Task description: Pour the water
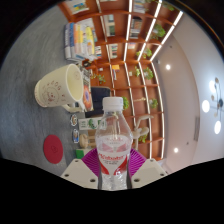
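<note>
Clear plastic water bottle point(113, 143) sits upright between the fingers of the hand-held gripper point(113, 168), white cap point(113, 102) on. Bottle wall is see-through; liquid level can't be judged. Label point(113, 157) is a pink/red band with white lettering, too small to read. Both magenta pads point(92, 160) press against the lower body of the bottle on either side, so the hand-held gripper is clamped on the bottle, fingers closed to about bottle width. The light-coloured finger tips show just below the pads on each side of the bottle base. Beyond the bottle and up to the left, a cream mug point(60, 87) with small dotted print hangs tilted, mouth facing toward the bottle side, handle on the far lower edge; inside of the mug isn't visible enough to say what's in it, and what holds it isn't visible. Below the mug, a red round object point(54, 150) and a small green item point(78, 154) just beside the left finger; can't identify either. Background is wooden shelving point(125, 60) with books and small plants, ceiling light strips point(155, 25) above. No surface under the bottle is visible; view is tipped upward toward the shelves and ceiling.
</note>
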The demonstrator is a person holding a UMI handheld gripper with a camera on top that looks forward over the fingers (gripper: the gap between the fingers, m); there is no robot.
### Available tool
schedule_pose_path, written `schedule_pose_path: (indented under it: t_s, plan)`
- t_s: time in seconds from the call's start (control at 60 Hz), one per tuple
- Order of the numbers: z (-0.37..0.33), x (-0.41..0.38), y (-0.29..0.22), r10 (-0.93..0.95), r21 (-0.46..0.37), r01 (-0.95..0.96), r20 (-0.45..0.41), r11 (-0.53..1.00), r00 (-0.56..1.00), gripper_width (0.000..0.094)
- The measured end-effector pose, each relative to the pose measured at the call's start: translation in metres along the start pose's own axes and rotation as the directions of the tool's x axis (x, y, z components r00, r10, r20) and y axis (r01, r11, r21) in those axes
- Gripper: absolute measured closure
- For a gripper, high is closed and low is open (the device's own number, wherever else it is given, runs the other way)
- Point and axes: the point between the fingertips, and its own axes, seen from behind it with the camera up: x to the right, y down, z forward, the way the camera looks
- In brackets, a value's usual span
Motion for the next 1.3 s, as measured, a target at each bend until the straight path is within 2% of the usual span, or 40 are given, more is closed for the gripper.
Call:
schedule_pose_path:
  t_s: [0.133, 0.267, 0.317, 0.533, 0.717, 0.8, 0.867, 0.95, 1.017, 1.083, 1.183, 1.3]
  plan:
    - [0.015, 0.010, -0.025, -0.284, 0.001, 0.285, -0.042, 0.959, 0.958, 0.0580]
    - [0.032, 0.016, -0.043, -0.525, 0.001, 0.528, -0.091, 0.850, 0.846, 0.0562]
    - [0.036, 0.017, -0.051, -0.570, 0.018, 0.575, -0.107, 0.818, 0.815, 0.0563]
    - [0.038, 0.025, -0.079, -0.739, -0.002, 0.754, -0.200, 0.657, 0.643, 0.0562]
    - [0.037, 0.018, -0.076, -0.712, -0.002, 0.724, -0.184, 0.689, 0.677, 0.0560]
    - [0.035, 0.023, -0.073, -0.619, 0.028, 0.634, -0.184, 0.773, 0.763, 0.0560]
    - [0.031, 0.029, -0.067, -0.471, 0.053, 0.484, -0.160, 0.874, 0.868, 0.0560]
    - [0.026, 0.025, -0.049, -0.167, 0.070, 0.171, -0.060, 0.983, 0.984, 0.0561]
    - [0.022, 0.017, -0.036, 0.112, 0.039, -0.114, 0.029, 0.993, 0.993, 0.0561]
    - [0.021, 0.005, -0.030, 0.364, 0.039, -0.371, 0.118, 0.928, 0.924, 0.0559]
    - [0.025, -0.014, -0.041, 0.655, 0.037, -0.678, 0.227, 0.734, 0.721, 0.0561]
    - [0.029, -0.028, -0.037, 0.849, -0.019, -0.882, 0.281, 0.471, 0.448, 0.0560]
